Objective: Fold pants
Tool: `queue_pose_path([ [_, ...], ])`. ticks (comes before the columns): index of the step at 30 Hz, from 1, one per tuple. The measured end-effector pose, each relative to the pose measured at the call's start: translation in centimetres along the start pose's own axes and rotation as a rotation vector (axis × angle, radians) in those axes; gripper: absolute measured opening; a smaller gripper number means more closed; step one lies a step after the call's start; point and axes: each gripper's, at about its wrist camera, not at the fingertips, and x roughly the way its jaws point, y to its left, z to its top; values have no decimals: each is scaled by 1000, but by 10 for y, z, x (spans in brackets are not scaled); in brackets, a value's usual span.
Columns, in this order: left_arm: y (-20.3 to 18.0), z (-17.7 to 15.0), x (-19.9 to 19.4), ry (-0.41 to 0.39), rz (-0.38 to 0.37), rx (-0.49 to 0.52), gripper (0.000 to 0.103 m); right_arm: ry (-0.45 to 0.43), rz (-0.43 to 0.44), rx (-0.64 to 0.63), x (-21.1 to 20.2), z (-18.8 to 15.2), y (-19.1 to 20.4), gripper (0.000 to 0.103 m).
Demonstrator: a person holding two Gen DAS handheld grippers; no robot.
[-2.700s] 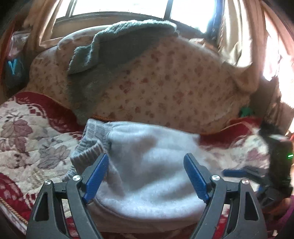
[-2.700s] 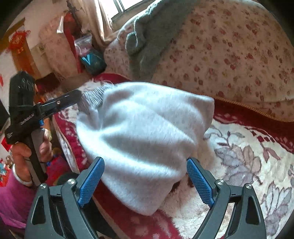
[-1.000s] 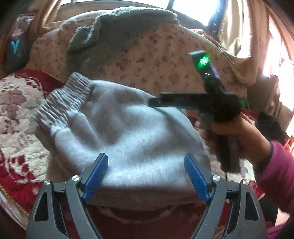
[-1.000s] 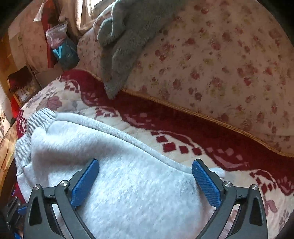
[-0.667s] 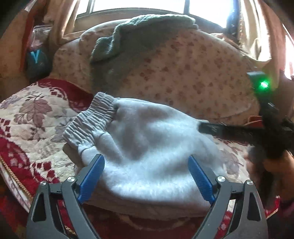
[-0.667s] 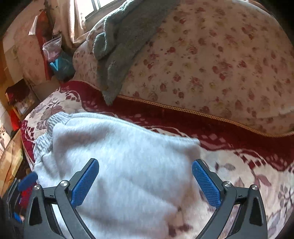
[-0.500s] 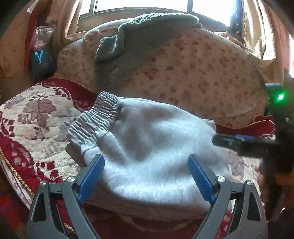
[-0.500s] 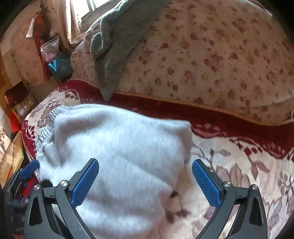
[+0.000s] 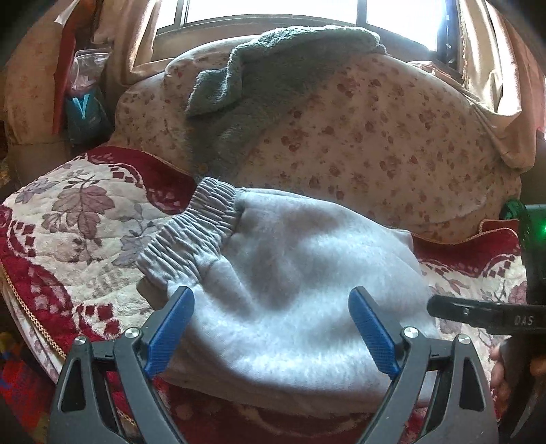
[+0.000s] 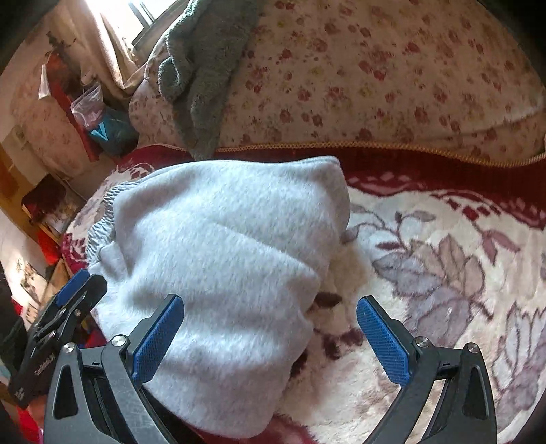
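Note:
The grey fleece pants (image 9: 290, 283) lie folded in a thick bundle on the sofa seat, with the ribbed waistband (image 9: 191, 235) at the left. They also show in the right wrist view (image 10: 221, 273). My left gripper (image 9: 271, 331) is open and empty, just in front of the bundle's near edge. My right gripper (image 10: 269, 338) is open and empty over the bundle's right end. The right gripper's body (image 9: 484, 312) shows at the right of the left wrist view, and the left gripper's body (image 10: 58, 328) shows at the lower left of the right wrist view.
The seat has a red and cream floral cover (image 9: 78, 211). A floral back cushion (image 9: 375, 136) rises behind the pants, with a grey-green towel (image 9: 273, 68) draped over it. Bags and clutter (image 9: 82, 109) stand at the far left. A window (image 9: 273, 10) is behind the sofa.
The right gripper has drawn back from over the pants to their right side. The left gripper has shifted a little, so the bundle sits more centred. The pants lie still.

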Motion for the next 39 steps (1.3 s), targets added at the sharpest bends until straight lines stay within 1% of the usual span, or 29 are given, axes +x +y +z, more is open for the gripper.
queue_pose_path([
  [2,4,3,1,-1,9,-1,91,7,6,24,2,0,0,103],
  [4,7,7,2,-6,15,-1,91,21,-16,51,4,1,-1,103],
  [5,10,10,2,-12,18,-3,91,22,-13,62,5,1,-1,103],
  [7,17,15,2,-25,24,-15,91,21,-1,83,6,2,-3,103],
  [9,26,22,5,-30,17,-34,92,44,10,141,11,3,-9,103],
  [10,32,26,7,-33,16,-48,92,49,36,172,13,3,-13,103],
  [11,36,27,8,-37,17,-56,92,44,56,191,14,2,-15,103],
  [13,45,30,11,-39,15,-73,94,38,58,209,16,1,-19,103],
  [15,56,30,19,-24,8,-94,96,52,61,209,20,1,-21,103],
  [17,67,26,30,13,1,-119,96,64,79,225,26,1,-23,103],
  [20,84,14,46,64,18,-154,96,67,98,225,35,0,-25,103],
  [22,90,7,52,83,18,-162,96,68,123,227,41,-1,-26,103],
  [23,95,4,56,88,0,-174,96,68,142,230,44,-1,-27,103],
  [27,103,1,63,87,-45,-204,103,86,234,244,57,-3,-32,103],
  [32,114,-5,77,106,-133,-263,103,145,367,343,77,-8,-43,103],
  [34,119,-10,82,107,-174,-297,103,156,417,371,83,-11,-47,103],
  [39,123,-19,90,89,-255,-358,103,144,431,359,88,-11,-42,103],
])
